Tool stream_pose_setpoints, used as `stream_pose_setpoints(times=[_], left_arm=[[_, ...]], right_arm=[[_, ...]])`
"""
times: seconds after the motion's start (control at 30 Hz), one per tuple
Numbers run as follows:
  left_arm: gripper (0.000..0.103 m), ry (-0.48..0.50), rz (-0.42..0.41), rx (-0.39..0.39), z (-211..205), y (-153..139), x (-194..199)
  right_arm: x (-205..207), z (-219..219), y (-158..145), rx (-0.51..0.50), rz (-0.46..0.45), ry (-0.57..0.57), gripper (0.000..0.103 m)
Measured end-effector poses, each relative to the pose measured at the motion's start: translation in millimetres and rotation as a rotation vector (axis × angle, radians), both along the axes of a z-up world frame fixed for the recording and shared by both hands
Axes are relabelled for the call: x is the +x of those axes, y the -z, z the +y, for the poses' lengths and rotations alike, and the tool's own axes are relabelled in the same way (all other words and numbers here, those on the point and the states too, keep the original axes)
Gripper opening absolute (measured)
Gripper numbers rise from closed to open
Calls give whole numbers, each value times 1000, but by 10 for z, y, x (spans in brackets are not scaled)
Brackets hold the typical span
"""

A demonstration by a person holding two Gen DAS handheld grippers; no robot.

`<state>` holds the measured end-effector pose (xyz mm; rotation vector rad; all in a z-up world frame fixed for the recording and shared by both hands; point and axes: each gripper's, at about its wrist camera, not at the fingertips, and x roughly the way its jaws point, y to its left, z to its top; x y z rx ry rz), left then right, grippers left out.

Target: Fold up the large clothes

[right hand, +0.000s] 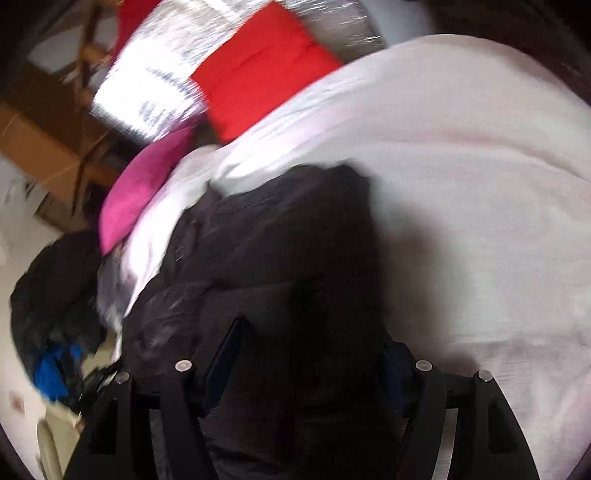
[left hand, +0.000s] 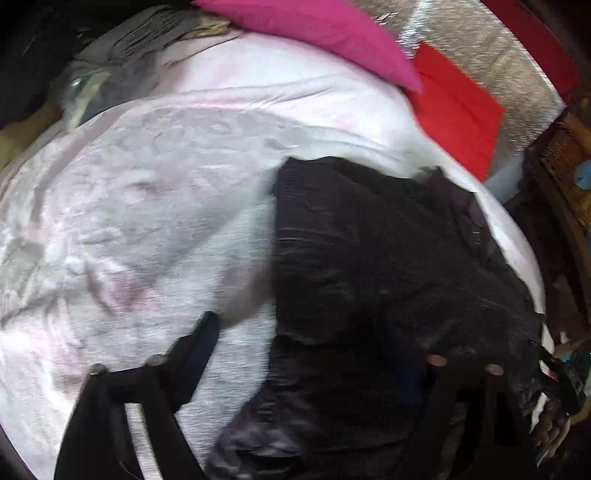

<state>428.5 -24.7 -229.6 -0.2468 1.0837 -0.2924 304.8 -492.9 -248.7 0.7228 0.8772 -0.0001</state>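
A: Large black crinkly-fabric garment (left hand: 369, 258) lying bunched on the pale pink plush bed cover (left hand: 147, 221), toward the bed's right edge in the left wrist view. Judged soft, limp, fairly light; slightly slick-looking sheen on the folds.

B: Grip site?

A: Best guess: an outer hem or corner, pinching a single layer. Thick bunched middle likely to slip or drag extra layers along. No fragility concern.

B: Left gripper (left hand: 303, 354)?

A: Fingers spread wide, angled down over the garment's near edge. One finger over bare cover, the other lost against dark cloth. Clamped on nothing, as far as visible.

B: Right gripper (right hand: 310, 354)?

A: Fingers also wide apart, dark cloth filling the gap between them and running under the camera. Looks draped there, not pinched. Pointed along the garment toward the far end of the bed.

B: Surroundings?

A: Magenta cushion (left hand: 314, 33) and red cushion (left hand: 454, 110) at the head end, silver foil-like sheet (right hand: 147, 85) behind. Second dark clothes heap with blue patch (right hand: 55, 325) off the bed side. Both views motion-blurred; fine detail unreliable.
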Motion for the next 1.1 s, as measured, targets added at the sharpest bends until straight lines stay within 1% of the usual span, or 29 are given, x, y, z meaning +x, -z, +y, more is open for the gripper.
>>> stream_pose_setpoints(times=[0.03, 0.07, 0.1, 0.13, 0.17, 0.23, 0.3, 0.33, 0.37, 0.4, 0.43, 0.47, 0.5, 0.6, 0.67, 0.7, 0.73, 0.8, 0.83, 0.87, 0.9, 0.93, 0.97, 1.0, 1.03, 1.1], left_arm=[[49, 32, 3, -11, -75, 5, -6], [49, 34, -17, 29, -135, -10, -28], [48, 40, -32, 54, -178, -18, -53], [48, 50, -39, 81, -228, -8, -60], [48, 48, -37, 80, -239, 1, -56], [49, 40, -28, 66, -244, 15, -47], [72, 28, -13, 50, -243, 70, -28], [72, 33, -16, 38, -247, 84, -29], [70, 34, -34, 49, -278, 81, -35], [53, 34, -49, 50, -302, 66, -44], [50, 30, -61, 45, -336, 48, -46], [43, 26, -74, 66, -370, 38, -48], [39, 28, -83, 81, -400, 33, -43], [32, -1, -123, 99, -461, -10, 15], [31, -24, -136, 111, -509, 12, 117], [33, -26, -129, 116, -521, 45, 176], [36, -17, -129, 138, -576, 79, 188], [47, 0, -147, 206, -667, 72, 160], [49, 6, -144, 231, -696, 49, 137], [54, 13, -136, 239, -728, 21, 108], [63, 15, -125, 236, -720, -4, 84], [69, 8, -103, 232, -697, -39, 51], [78, -3, -89, 223, -679, -69, 5], [78, -11, -84, 210, -627, -105, -53], [78, -14, -80, 196, -591, -132, -107], [78, -12, -70, 191, -540, -143, -194]], right_arm=[[36, 84, -16, -53, 6, -6, 69], [78, 170, -25, -124, 18, -16, 64], [95, 229, -18, -171, 31, -22, 62], [99, 256, -13, -189, 36, -18, 56], [68, 241, -17, -188, 33, -14, 49], [32, 208, -42, -180, 23, 2, 41], [18, 202, -38, -185, 16, 5, 41], [-3, 200, -41, -191, 17, 6, 41], [-9, 211, -47, -200, 15, 9, 40], [-6, 241, -71, -223, 11, 9, 38], [-19, 263, -106, -250, 6, 11, 33], [-13, 285, -133, -270, 0, 17, 28], [-13, 298, -178, -288, -13, 34, 27], [1, 273, -241, -316, -40, 77, 25], [29, 298, -237, -351, -38, 91, 25], [86, 323, -199, -369, -31, 90, 25], [126, 336, -125, -391, -15, 87, 25], [99, 333, -75, -395, -13, 95, 27], [73, 322, -97, -386, -14, 95, 30], [38, 302, -132, -366, -8, 95, 33], [17, 283, -152, -342, -8, 95, 36], [-24, 246, -179, -304, 3, 94, 61], [-53, 220, -190, -269, 15, 88, 80], [-99, 203, -211, -236, 14, 87, 80], [-168, 205, -249, -224, -1, 93, 80], [-303, 237, -332, -258, -9, 103, 80]])
